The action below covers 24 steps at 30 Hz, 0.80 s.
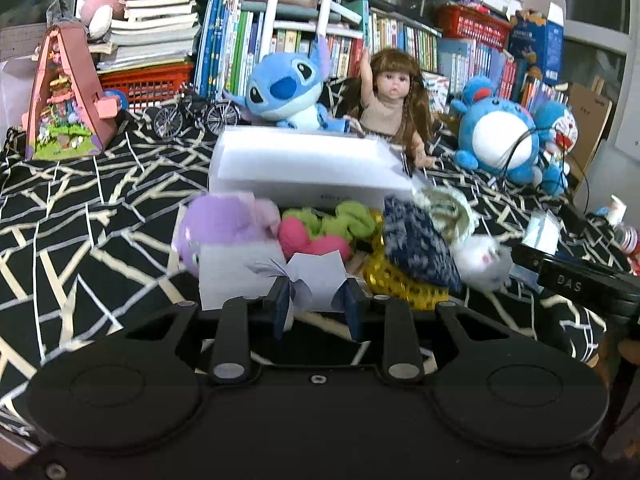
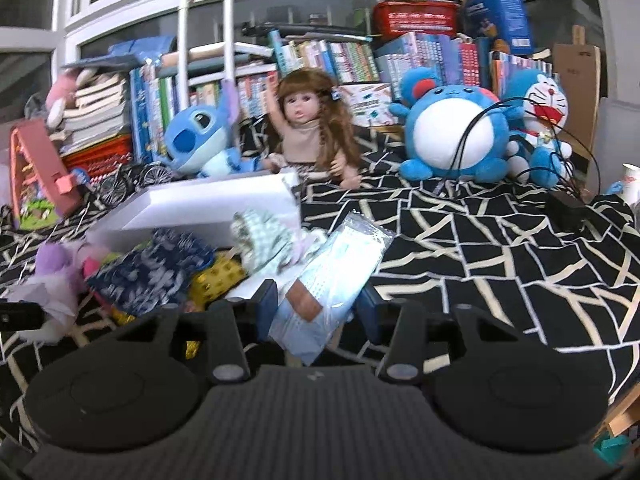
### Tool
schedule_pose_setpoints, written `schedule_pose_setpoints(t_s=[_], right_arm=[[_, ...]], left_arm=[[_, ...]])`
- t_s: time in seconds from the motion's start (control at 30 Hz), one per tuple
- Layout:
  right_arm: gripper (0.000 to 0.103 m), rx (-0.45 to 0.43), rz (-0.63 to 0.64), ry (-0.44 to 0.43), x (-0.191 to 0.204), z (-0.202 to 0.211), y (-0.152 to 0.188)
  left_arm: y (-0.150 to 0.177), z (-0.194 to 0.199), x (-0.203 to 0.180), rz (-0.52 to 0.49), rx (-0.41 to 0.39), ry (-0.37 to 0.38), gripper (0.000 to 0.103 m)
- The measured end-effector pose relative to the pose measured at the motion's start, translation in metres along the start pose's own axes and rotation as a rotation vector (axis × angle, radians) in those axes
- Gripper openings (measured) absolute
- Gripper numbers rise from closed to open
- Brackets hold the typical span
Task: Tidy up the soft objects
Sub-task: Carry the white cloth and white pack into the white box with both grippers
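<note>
Paper (image 1: 316,280), pale and crumpled, sits pinched between the left gripper (image 1: 316,304) fingers, clamped on its lower edge just ahead of the pile. Over on the other side, the right gripper (image 2: 320,312) has its fingers closed on a clear packet of face masks (image 2: 340,264), which juts forward and up.

Beyond the left fingers lie the soft things: purple plush (image 1: 224,224), pink-and-green knot toy (image 1: 320,228), navy patterned pouch (image 1: 420,244), white fluffy toy (image 1: 484,260), all heaped in front of the white box (image 1: 304,164).

Risk, as I judge it: that packet is slick (plastic film, thin grip) and could slide out or swing into the pile; the flimsy paper may tear or slip free.

Hard to read: motion blur smears the pile, the gold sequinned piece (image 1: 400,284) is mostly buried, and whether the box is open is unclear. The worktop (image 2: 500,240) under the heap is hidden.
</note>
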State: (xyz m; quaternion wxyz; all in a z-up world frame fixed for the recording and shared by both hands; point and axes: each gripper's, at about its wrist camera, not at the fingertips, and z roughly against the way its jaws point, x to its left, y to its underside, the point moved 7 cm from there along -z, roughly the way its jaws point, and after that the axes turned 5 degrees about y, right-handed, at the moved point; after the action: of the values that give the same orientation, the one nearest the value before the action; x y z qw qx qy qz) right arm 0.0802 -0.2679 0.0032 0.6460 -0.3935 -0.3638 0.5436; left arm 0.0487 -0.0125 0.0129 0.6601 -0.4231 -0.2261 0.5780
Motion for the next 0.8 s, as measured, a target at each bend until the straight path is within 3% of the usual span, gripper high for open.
schedule_pose_setpoints(t_s=[0.37, 0.53, 0.7, 0.8], right_arm=[[0.048, 0.001, -0.096, -0.107, -0.009, -0.019, -0.047], [0.043, 0.005, -0.090, -0.159, 0.001, -0.031, -0.065], [0.029, 0.027, -0.034, -0.173, 0.019, -0.049, -0.074], [0.029, 0.046, -0.022, -0.162, 0.020, -0.057, -0.073]], left_arm=[[-0.061, -0.001, 0.020, 0.015, -0.075, 0.008, 0.027], [-0.087, -0.010, 0.026, 0.046, -0.086, 0.060, 0.027], [-0.106, -0.030, 0.038, 0.087, -0.085, 0.055, 0.027], [-0.110, -0.043, 0.043, 0.114, -0.061, 0.064, 0.027]])
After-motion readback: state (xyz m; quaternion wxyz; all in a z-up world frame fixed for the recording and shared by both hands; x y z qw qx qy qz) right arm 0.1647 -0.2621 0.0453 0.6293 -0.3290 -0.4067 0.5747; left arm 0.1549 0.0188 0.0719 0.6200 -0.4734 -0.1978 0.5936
